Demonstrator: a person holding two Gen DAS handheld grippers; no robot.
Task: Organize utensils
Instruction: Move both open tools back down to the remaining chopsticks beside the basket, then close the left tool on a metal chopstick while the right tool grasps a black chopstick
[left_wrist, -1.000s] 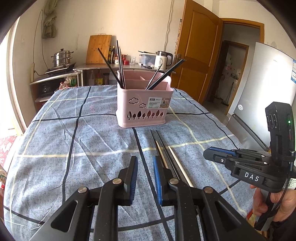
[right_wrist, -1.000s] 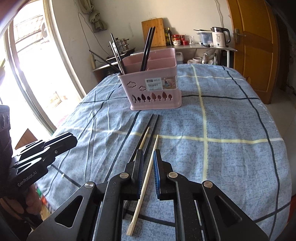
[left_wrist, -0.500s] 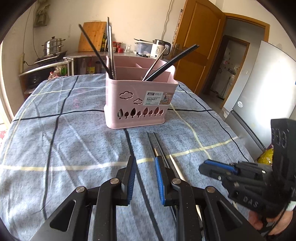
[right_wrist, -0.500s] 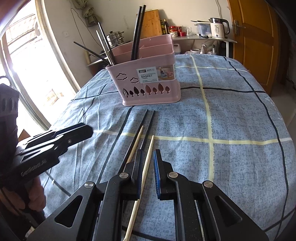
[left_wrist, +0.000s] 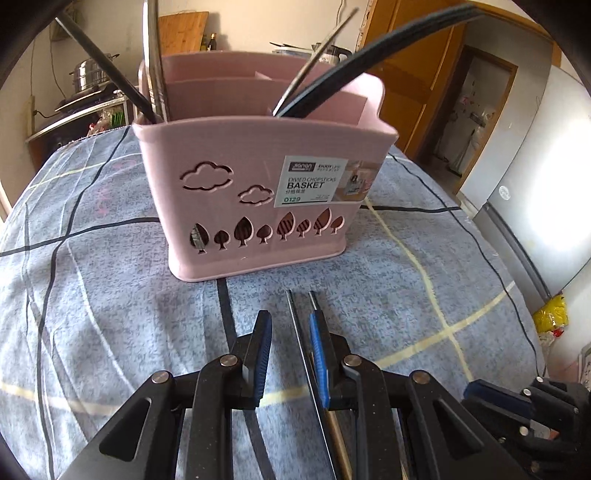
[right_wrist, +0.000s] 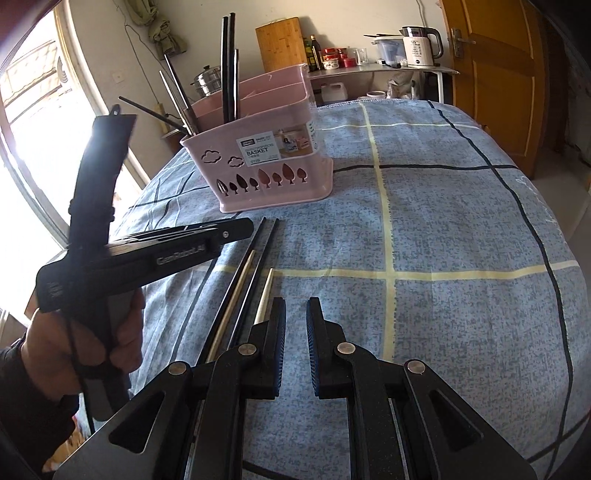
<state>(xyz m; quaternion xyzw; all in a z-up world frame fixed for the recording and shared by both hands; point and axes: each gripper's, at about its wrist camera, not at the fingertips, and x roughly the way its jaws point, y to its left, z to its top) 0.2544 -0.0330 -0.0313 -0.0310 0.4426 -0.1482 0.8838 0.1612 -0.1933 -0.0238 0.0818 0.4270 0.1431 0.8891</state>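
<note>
Blue checked tablecloth (right_wrist: 461, 236) bears thin, stiff, slippery chopsticks (right_wrist: 255, 254); pinch yours mid-shaft. Your left gripper (left_wrist: 288, 354) and right gripper (right_wrist: 295, 347) both stand slightly parted, empty.

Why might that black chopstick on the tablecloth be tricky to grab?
The black chopstick looks thin and smooth, so it may slip between the pads. It lies flat on soft cloth, close beside the others, so a pinch could catch two. It looks stiff, unlikely to bend.

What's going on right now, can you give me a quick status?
Left gripper open, a black chopstick between its fingers, ungripped. Right gripper open, empty. Four chopsticks loose on the tablecloth, short of the pink basket. Nothing blocking.
</note>
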